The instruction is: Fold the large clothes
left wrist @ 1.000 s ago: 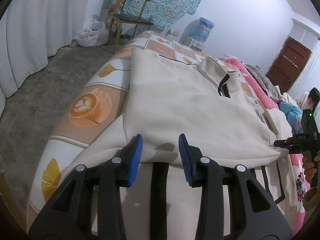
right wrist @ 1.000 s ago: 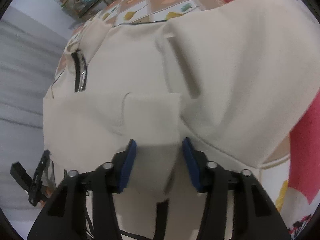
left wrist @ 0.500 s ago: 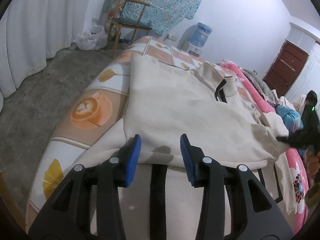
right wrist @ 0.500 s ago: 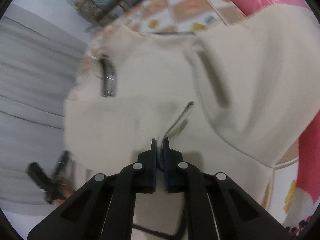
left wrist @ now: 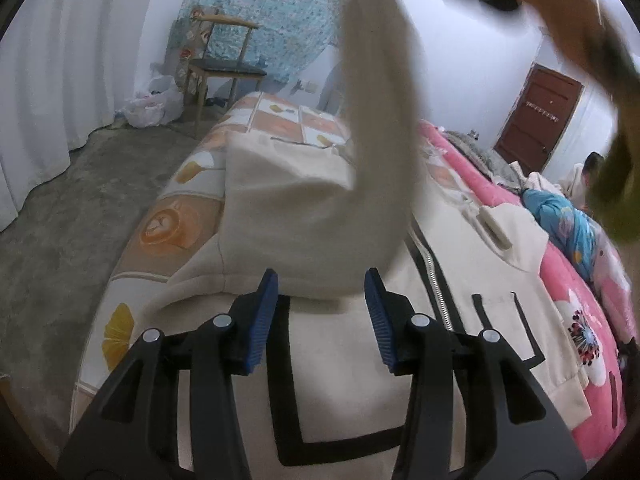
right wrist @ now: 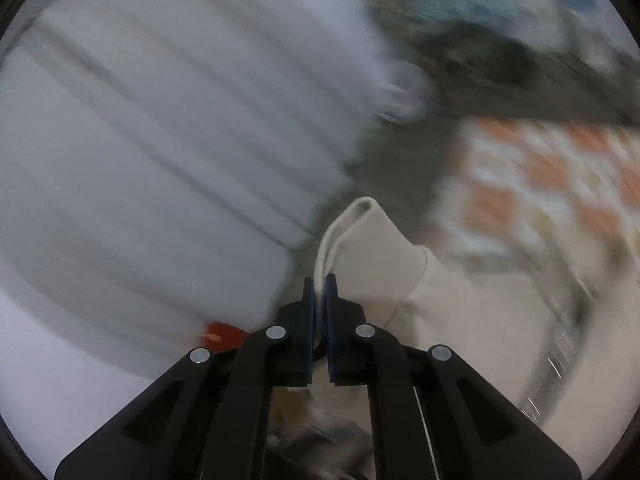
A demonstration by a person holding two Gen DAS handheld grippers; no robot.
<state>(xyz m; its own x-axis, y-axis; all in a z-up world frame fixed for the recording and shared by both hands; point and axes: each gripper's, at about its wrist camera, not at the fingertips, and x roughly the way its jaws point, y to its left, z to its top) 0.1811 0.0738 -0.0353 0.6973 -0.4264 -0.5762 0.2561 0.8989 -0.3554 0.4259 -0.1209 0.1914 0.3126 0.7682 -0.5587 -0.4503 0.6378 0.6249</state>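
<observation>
- Patterned bedspread [left wrist: 168, 216] under cream jacket [left wrist: 460, 300], which lies just ahead of the left claw.
- Left claw [left wrist: 322, 318]: jaws apart, just been widening, nothing gripped.
- Right claw [right wrist: 320, 300]: clenched on jacket sleeve [right wrist: 372, 248], sleeve lifted.

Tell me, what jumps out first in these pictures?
A long cream fabric sleeve swings up through the middle of the left view, pinched in the shut right claw. Below it the cream zip-up jacket lies spread on the bed, with the open left claw hovering at its folded edge.
</observation>
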